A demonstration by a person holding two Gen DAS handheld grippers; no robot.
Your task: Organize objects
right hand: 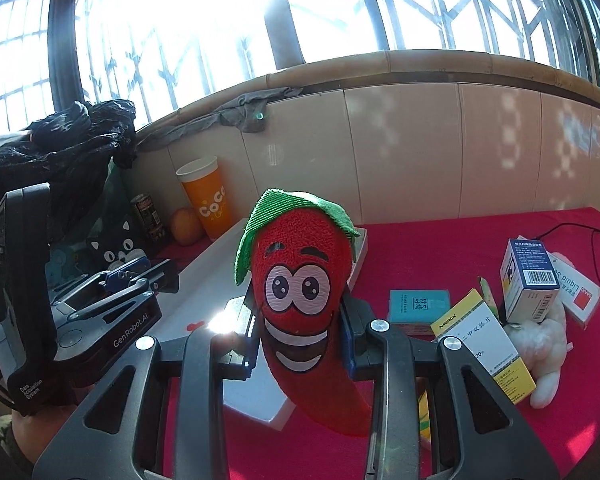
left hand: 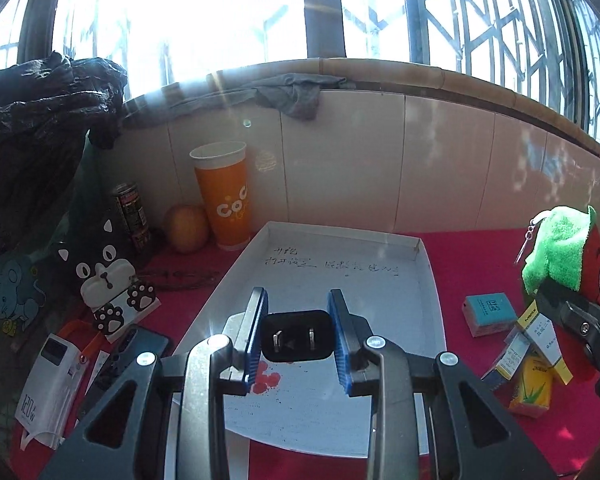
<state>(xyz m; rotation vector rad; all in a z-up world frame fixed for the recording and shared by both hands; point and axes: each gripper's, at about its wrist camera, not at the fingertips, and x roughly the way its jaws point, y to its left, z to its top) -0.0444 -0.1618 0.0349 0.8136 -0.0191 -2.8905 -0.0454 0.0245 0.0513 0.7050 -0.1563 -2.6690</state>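
My left gripper (left hand: 298, 336) is shut on a black plug adapter (left hand: 298, 336) with its two prongs facing the camera, held above a shallow white box lid (left hand: 380, 248). My right gripper (right hand: 300, 344) is shut on a red chili plush toy (right hand: 304, 280) with a green cap and a smiling face, held above the red tablecloth. In the left wrist view the plush (left hand: 572, 256) and the right gripper (left hand: 572, 316) show at the right edge. In the right wrist view the left gripper (right hand: 124, 276) shows at the left over the white box lid (right hand: 204, 272).
Right of the lid lie a teal box (left hand: 488, 312), yellow medicine boxes (right hand: 484, 344), a blue-white box (right hand: 532, 276) and a white plush (right hand: 548, 352). At the left stand an orange cup (left hand: 226, 196), an orange (left hand: 186, 228), a can (left hand: 134, 216), a cat-shaped holder (left hand: 108, 276), a power bank (left hand: 52, 388), a phone and a black bag.
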